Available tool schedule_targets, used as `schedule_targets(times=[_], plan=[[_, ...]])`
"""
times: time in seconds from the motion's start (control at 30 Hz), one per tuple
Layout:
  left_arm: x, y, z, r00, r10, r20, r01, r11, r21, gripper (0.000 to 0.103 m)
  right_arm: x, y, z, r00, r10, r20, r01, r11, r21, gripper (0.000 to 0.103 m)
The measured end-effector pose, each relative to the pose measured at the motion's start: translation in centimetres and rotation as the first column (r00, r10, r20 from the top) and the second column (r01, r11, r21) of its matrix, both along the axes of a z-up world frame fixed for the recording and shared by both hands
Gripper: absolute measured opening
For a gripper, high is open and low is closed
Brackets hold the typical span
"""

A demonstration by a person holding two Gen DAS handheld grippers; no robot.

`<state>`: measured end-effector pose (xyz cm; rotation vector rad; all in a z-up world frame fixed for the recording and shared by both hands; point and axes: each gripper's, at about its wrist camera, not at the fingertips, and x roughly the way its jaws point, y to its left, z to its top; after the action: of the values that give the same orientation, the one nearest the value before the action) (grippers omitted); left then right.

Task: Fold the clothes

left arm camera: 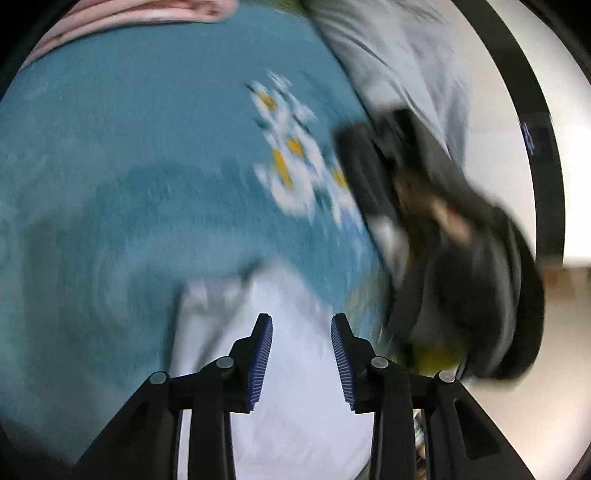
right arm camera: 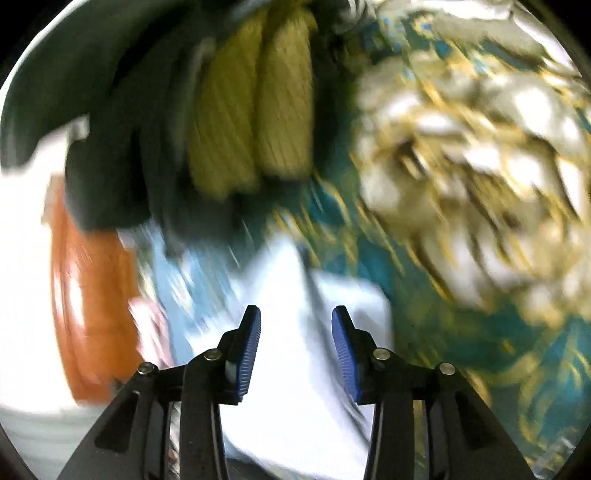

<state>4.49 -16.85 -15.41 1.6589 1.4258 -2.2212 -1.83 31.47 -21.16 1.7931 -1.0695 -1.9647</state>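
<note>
Both views are smeared by motion. In the left wrist view a teal garment (left arm camera: pixel 122 184) with a white and yellow flower print (left arm camera: pixel 291 162) fills the left and middle. A white cloth (left arm camera: pixel 295 387) lies under my left gripper (left arm camera: pixel 301 354), which stands open with nothing between its blue pads. In the right wrist view my right gripper (right arm camera: pixel 296 350) is open over a white cloth (right arm camera: pixel 295 369). Above it are a yellow-green knit (right arm camera: pixel 251 110) and dark garments (right arm camera: pixel 103 129).
A grey garment (left arm camera: pixel 399 55) and a dark heap (left arm camera: pixel 461 258) lie at the right of the left wrist view, by a black edge (left arm camera: pixel 532 110). A pink cloth (left arm camera: pixel 129 14) is at the top. A teal, gold and white patterned fabric (right arm camera: pixel 480 184) and an orange object (right arm camera: pixel 88 295) flank the right gripper.
</note>
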Motion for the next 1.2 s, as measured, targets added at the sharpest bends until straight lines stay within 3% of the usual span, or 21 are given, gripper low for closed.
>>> schedule_targets(times=[0.07, 0.13, 0.23, 0.33, 0.4, 0.53, 0.67, 0.77, 0.93, 1.1, 1.2], plan=[[1.6, 3.1, 0.1, 0.993, -0.119, 0.01, 0.12, 0.992, -0.038, 0.037, 2.9, -0.2, -0.4, 0.994, 0.095, 0.045, -0.097, 0.994, 0.043, 0.041], [2.9, 7.2, -0.7, 0.964, -0.261, 0.043, 0.263, 0.964, -0.047, 0.037, 5.9, -0.2, -0.9, 0.983, 0.161, 0.093, -0.166, 0.985, 0.046, 0.041], [4.9, 11.6, -2.2, 0.921, -0.377, 0.101, 0.381, 0.925, -0.018, 0.037, 10.3, 0.1, -2.3, 0.97, 0.188, 0.153, -0.192, 0.981, 0.007, 0.041], [6.3, 13.9, -3.8, 0.892, -0.428, 0.144, 0.429, 0.903, 0.026, 0.037, 12.6, 0.3, -4.0, 0.97, 0.147, 0.196, -0.144, 0.989, -0.027, 0.041], [6.9, 14.8, -4.4, 0.869, -0.456, 0.193, 0.457, 0.888, 0.041, 0.037, 13.3, 0.4, -4.5, 0.978, 0.11, 0.179, -0.104, 0.994, -0.043, 0.041], [7.4, 15.7, -4.6, 0.849, -0.489, 0.199, 0.486, 0.871, 0.068, 0.037, 13.0, 0.3, -5.3, 0.992, 0.034, 0.12, -0.021, 0.994, -0.107, 0.041], [8.2, 16.1, -5.9, 0.849, -0.482, 0.218, 0.453, 0.875, 0.169, 0.037, 13.6, -0.1, -5.6, 0.996, -0.019, 0.082, 0.033, 0.984, -0.173, 0.044], [8.3, 16.2, -6.2, 0.843, -0.486, 0.232, 0.453, 0.873, 0.181, 0.037, 14.4, -0.9, -5.9, 0.997, -0.015, 0.082, 0.031, 0.981, -0.192, 0.043], [8.7, 15.4, -6.7, 0.859, -0.456, 0.233, 0.408, 0.885, 0.224, 0.037, 14.9, -0.9, -5.0, 0.996, 0.01, 0.088, 0.004, 0.986, -0.165, 0.043], [9.6, 13.5, -7.9, 0.891, -0.387, 0.238, 0.298, 0.893, 0.337, 0.037, 16.8, -1.5, -5.6, 0.989, 0.005, 0.151, 0.026, 0.979, -0.202, 0.043], [10.1, 12.9, -8.0, 0.898, -0.367, 0.241, 0.269, 0.894, 0.359, 0.037, 16.3, -1.6, -5.9, 0.99, -0.038, 0.132, 0.063, 0.979, -0.192, 0.043]])
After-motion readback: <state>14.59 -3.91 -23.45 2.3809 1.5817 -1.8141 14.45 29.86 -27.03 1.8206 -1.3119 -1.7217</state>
